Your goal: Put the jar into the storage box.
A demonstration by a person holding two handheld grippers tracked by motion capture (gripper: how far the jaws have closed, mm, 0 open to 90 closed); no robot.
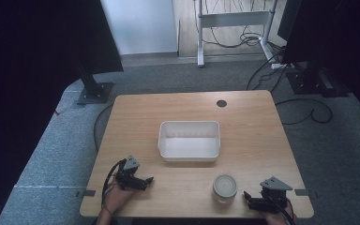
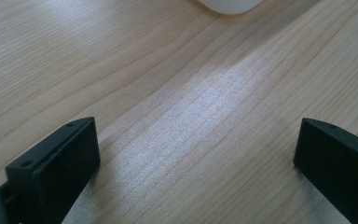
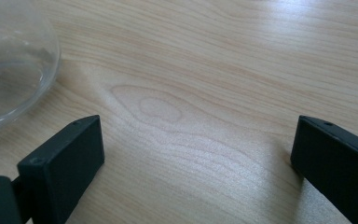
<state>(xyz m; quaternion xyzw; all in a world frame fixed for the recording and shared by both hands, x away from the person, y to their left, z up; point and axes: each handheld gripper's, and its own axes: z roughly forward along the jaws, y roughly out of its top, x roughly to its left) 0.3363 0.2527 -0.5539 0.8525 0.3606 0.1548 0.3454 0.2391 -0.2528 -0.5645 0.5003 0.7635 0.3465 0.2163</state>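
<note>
A white rectangular bin (image 1: 189,140) sits empty at the middle of the wooden table (image 1: 243,122). A clear glass jar with a pale lid (image 1: 225,188) stands near the front edge, right of centre. My left gripper (image 1: 146,182) rests at the front left, open, its jaws wide apart over bare wood (image 2: 196,140); the bin's corner (image 2: 230,4) shows at the top of the left gripper view. My right gripper (image 1: 247,199) lies at the front right, just right of the jar, open with nothing between its jaws (image 3: 196,154). The jar's glass wall (image 3: 9,70) curves at that view's left.
A dark round cable hole (image 1: 221,103) is at the table's far edge. Dark monitor stands (image 1: 93,91) and loose cables (image 1: 309,112) lie on the grey carpet beyond. A white desk frame (image 1: 234,18) stands at the back.
</note>
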